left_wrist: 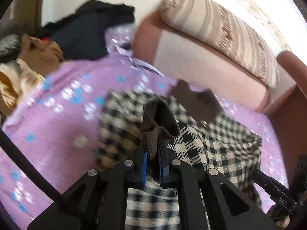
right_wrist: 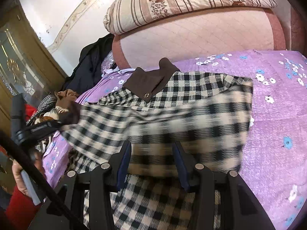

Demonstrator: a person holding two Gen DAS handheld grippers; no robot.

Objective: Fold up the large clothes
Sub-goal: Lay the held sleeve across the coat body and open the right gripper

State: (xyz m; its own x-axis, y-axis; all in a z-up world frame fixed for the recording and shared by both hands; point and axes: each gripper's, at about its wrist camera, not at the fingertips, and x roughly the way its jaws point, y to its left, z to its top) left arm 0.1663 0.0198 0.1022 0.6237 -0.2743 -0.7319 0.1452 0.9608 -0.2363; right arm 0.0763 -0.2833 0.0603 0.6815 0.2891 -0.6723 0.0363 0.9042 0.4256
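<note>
One checked jacket (right_wrist: 191, 103) lies on the purple bed (right_wrist: 278, 115), its brown ribbed cuff (left_wrist: 153, 132) pinched in the left claw (left_wrist: 153, 164); the right claw (right_wrist: 153, 164) holds checked cloth, half wide.

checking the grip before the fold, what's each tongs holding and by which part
Left tongs: shut on the checked coat's brown ribbed cuff. Right tongs: checked fabric between them, hold unclear.

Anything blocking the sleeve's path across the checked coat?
Nothing visible. The left gripper is shut on the brown knit cuff, and the sleeve stretches across the checked coat on the purple bedspread. The clothes pile sits off to the side. The right gripper has checked cloth between its fingers.
</note>
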